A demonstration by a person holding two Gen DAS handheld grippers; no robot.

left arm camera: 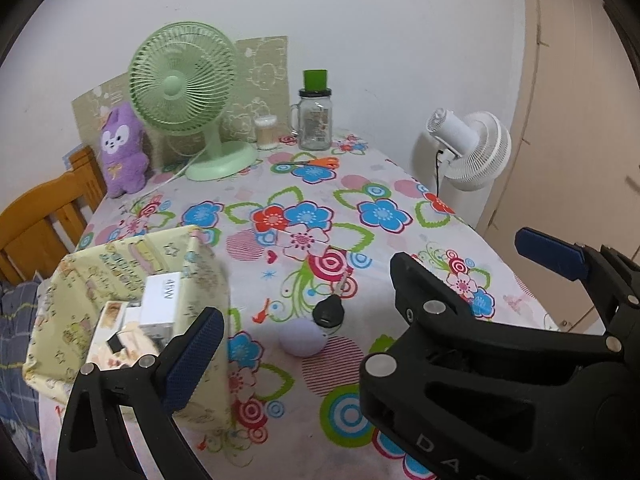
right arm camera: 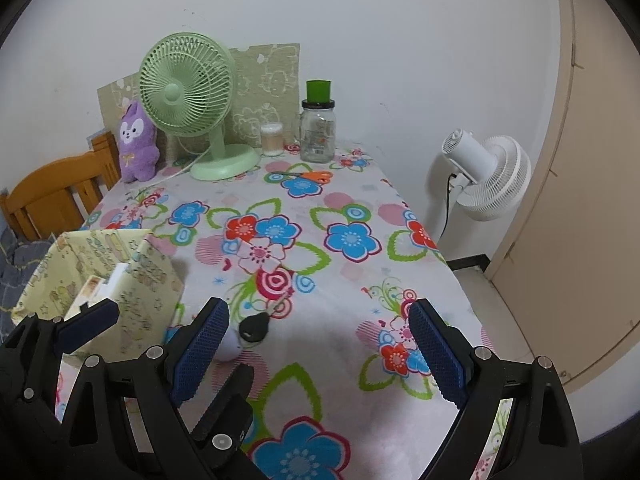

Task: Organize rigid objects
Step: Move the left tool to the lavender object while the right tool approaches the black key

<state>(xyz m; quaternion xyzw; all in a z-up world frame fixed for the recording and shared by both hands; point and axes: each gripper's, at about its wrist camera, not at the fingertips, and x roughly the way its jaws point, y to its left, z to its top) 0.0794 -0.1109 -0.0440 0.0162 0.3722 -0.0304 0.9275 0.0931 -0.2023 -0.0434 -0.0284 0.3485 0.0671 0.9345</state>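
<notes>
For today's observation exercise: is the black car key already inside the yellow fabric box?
No. The black car key lies on the tablecloth beside the yellow fabric box.

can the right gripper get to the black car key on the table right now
Probably yes. The right gripper is open and empty, and the black car key lies flat just ahead of its left finger, touching the lilac ball. Only bare tablecloth lies between.
</notes>
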